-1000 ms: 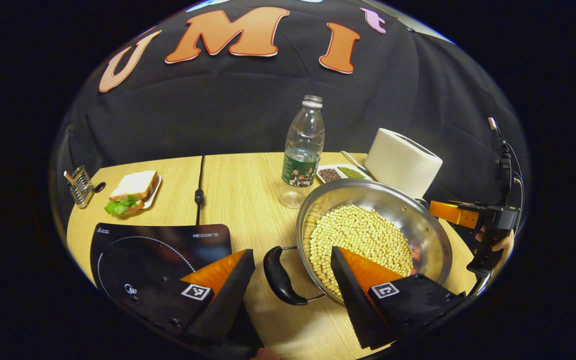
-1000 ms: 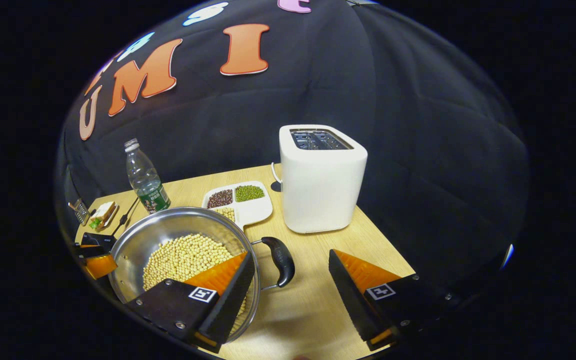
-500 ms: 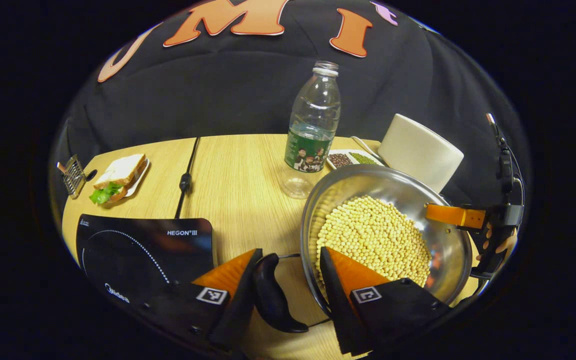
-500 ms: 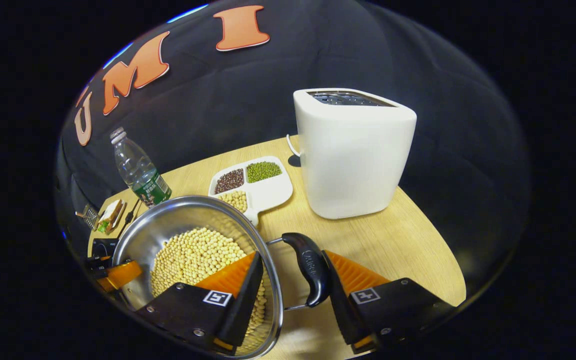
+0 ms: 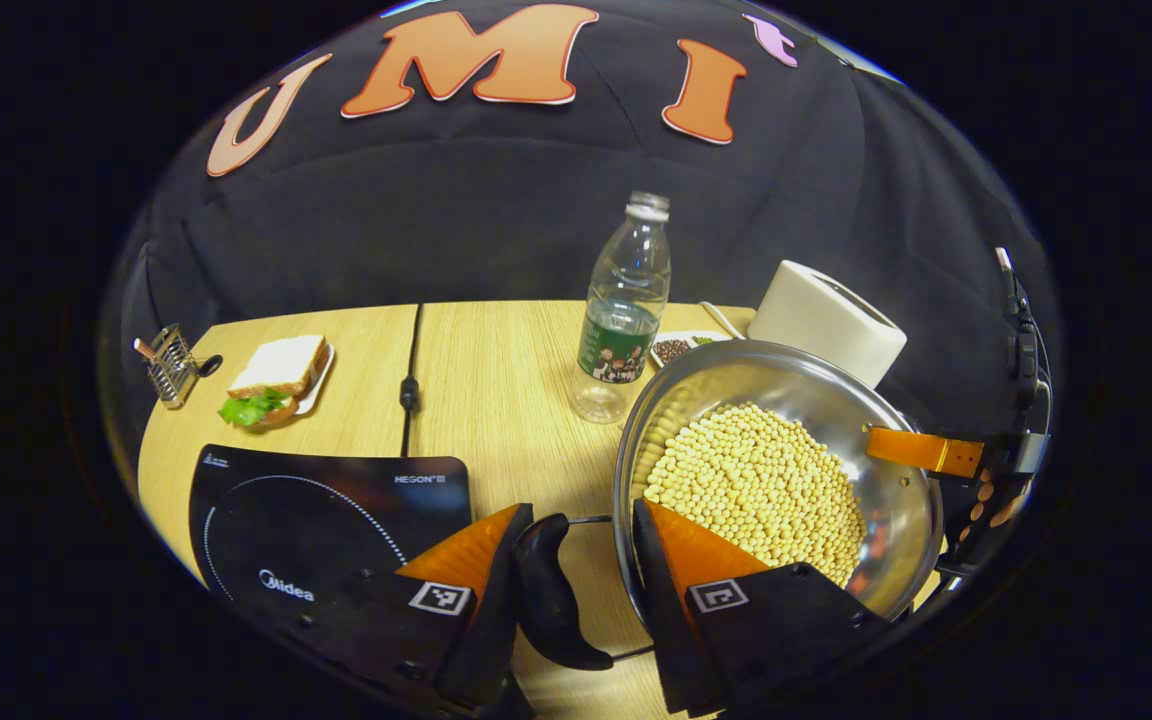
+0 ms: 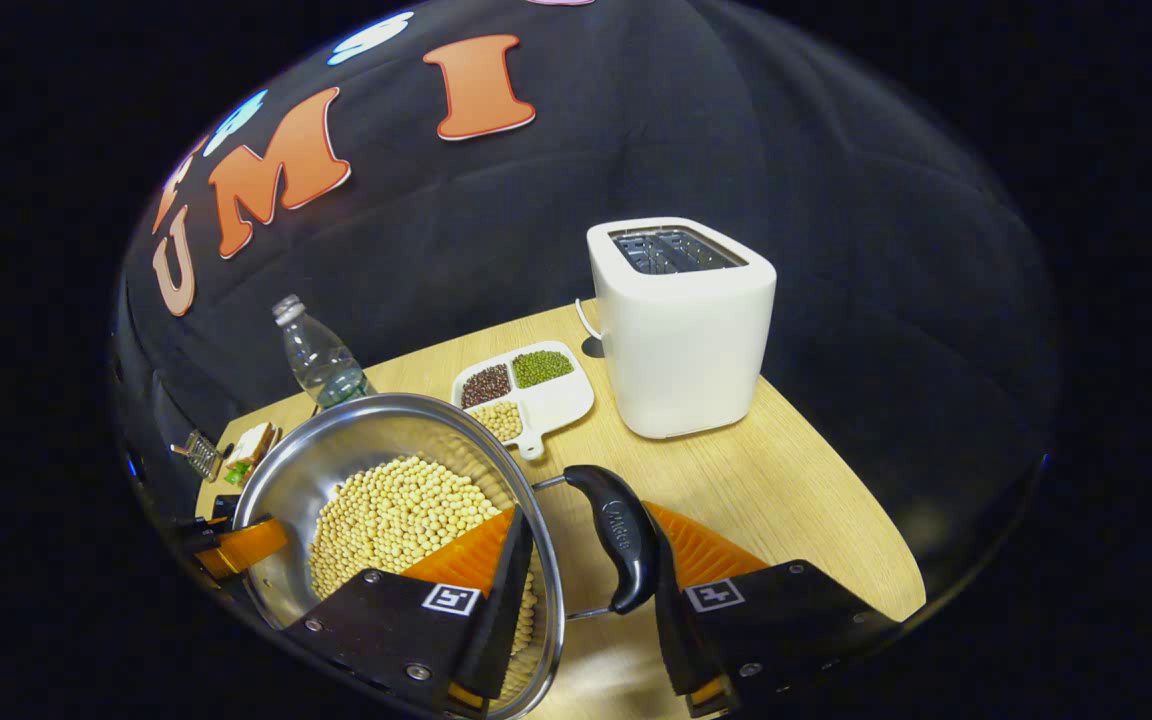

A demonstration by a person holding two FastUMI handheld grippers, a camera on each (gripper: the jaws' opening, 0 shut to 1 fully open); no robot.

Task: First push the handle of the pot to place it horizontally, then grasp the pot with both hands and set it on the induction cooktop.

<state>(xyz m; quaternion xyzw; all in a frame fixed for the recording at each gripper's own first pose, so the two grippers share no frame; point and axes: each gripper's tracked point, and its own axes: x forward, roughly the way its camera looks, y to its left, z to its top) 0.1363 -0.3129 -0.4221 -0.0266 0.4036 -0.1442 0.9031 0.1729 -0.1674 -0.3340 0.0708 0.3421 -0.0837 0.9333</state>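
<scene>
Gleaming steel pot heaped with soybeans, fingers pinching both black handles.

Each gripper is built from black housings carrying wedge-shaped fingers; on the left gripper a square black-and-white marker is fixed to each housing; on the right gripper the same markers are seen, and round screws are set along the housing edges; at the far right of the left gripper view, black cables are run above the other gripper.
</scene>
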